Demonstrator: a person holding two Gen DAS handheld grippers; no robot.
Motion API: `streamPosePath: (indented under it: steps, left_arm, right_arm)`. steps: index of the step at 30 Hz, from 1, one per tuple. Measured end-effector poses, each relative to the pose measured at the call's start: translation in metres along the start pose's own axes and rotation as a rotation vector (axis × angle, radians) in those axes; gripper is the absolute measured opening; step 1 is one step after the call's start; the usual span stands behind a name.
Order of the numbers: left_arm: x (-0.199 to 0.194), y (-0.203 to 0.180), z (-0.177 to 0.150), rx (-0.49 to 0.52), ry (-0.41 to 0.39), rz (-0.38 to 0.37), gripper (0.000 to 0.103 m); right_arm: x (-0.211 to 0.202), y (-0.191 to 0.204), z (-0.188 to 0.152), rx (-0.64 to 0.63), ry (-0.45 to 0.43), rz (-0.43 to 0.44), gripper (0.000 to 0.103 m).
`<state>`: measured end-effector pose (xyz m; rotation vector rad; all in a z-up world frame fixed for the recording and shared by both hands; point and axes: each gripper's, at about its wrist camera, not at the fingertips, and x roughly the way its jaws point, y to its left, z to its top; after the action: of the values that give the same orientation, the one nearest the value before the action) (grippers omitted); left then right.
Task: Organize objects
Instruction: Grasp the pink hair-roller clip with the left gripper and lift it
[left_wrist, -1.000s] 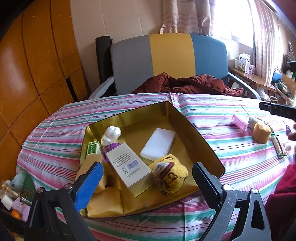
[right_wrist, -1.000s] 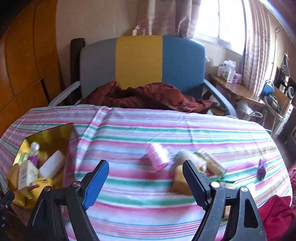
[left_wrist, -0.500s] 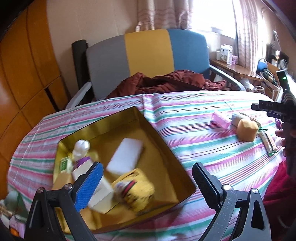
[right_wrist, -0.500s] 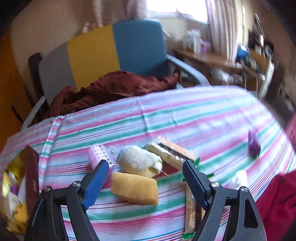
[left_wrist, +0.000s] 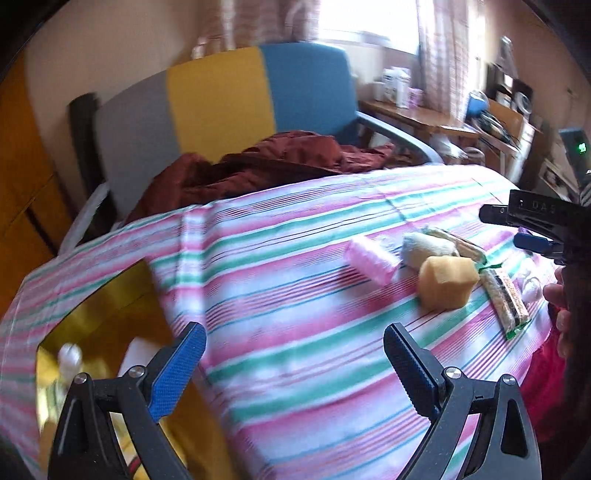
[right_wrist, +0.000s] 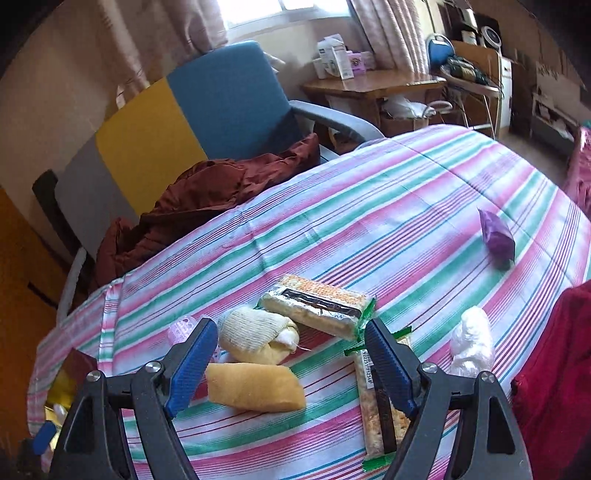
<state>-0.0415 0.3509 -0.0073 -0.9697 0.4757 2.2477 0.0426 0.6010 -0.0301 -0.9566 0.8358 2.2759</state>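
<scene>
Right wrist view: right gripper (right_wrist: 286, 360) jaws apart, nothing clamped, hovering over cluster on striped tablecloth (right_wrist: 388, 221). Between fingers: yellow sponge (right_wrist: 255, 386), cream knit bundle (right_wrist: 253, 338) just behind, touching. Two cracker packs: one (right_wrist: 317, 308) behind bundle, other (right_wrist: 380, 402) under right finger. Pink hair roller (right_wrist: 181, 328) partly hidden behind left finger. White plastic wad (right_wrist: 472, 341) and purple packet (right_wrist: 496, 236) farther right, apart.
Left wrist view, blurred: left gripper (left_wrist: 293, 354) jaws apart, empty, above cloth; gold tin box (left_wrist: 103, 310) at lower left, contents unclear.
</scene>
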Motion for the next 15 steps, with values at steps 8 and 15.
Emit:
streamPosePath:
  steps: [8, 15]
  left_arm:
    - [0.067, -0.025, 0.047, 0.098, 0.079, -0.155, 0.099]
    - [0.115, -0.047, 0.066, 0.165, 0.123, -0.199, 0.101]
  right_arm:
    - [0.000, -0.003, 0.000, 0.023, 0.026, 0.042, 0.083]
    - [0.004, -0.014, 0.004, 0.065, 0.049, 0.067, 0.083]
